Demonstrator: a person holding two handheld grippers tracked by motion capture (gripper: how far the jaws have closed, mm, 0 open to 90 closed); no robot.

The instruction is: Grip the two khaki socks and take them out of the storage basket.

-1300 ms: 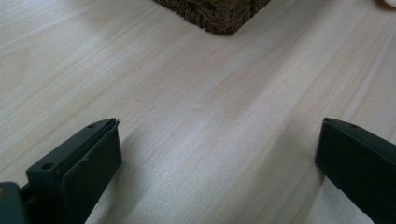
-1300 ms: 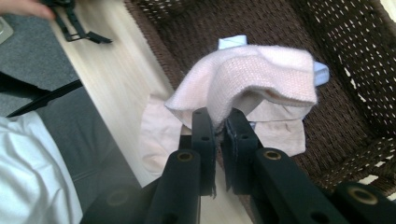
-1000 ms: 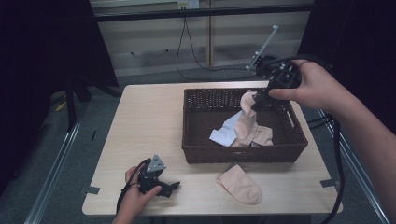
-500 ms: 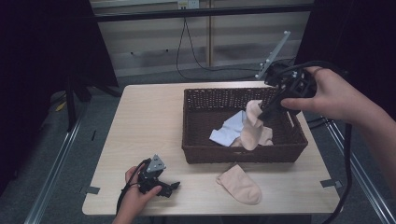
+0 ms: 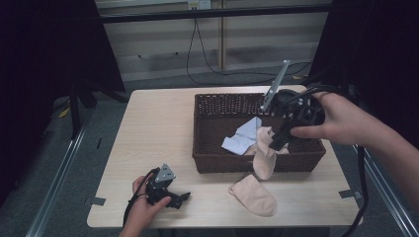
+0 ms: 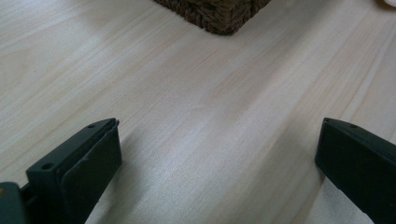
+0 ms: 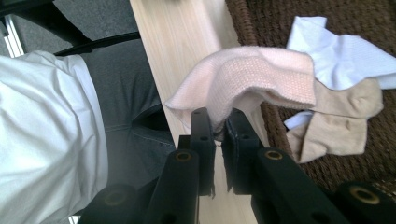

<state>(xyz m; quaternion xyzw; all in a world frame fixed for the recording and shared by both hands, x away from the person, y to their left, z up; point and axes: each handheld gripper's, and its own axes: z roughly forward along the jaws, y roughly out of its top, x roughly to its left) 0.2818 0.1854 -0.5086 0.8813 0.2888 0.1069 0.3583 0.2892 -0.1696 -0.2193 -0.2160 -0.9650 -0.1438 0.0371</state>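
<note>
A pale pink sock (image 5: 263,157) (image 7: 252,79) hangs from my right gripper (image 5: 276,143) (image 7: 218,122), which is shut on it above the front wall of the brown wicker basket (image 5: 232,162). The sock dangles over the basket's front edge toward the table. A second pink sock (image 5: 253,194) lies flat on the table in front of the basket. Inside the basket lie a white sock (image 5: 242,138) (image 7: 341,51) and a beige sock (image 7: 336,126). My left gripper (image 5: 170,196) (image 6: 219,154) rests low over the table near its front left, jaws wide apart with nothing between them.
The light wooden table (image 5: 158,133) has bare room to the left of the basket. The basket's corner (image 6: 219,16) lies ahead of the left gripper. A person's white shirt and dark trousers (image 7: 51,135) are below the right gripper, beyond the table edge. Cables trail from both grippers.
My right gripper has carried the pink sock from the basket's back right toward its front wall and lower. The left gripper has stayed put.
</note>
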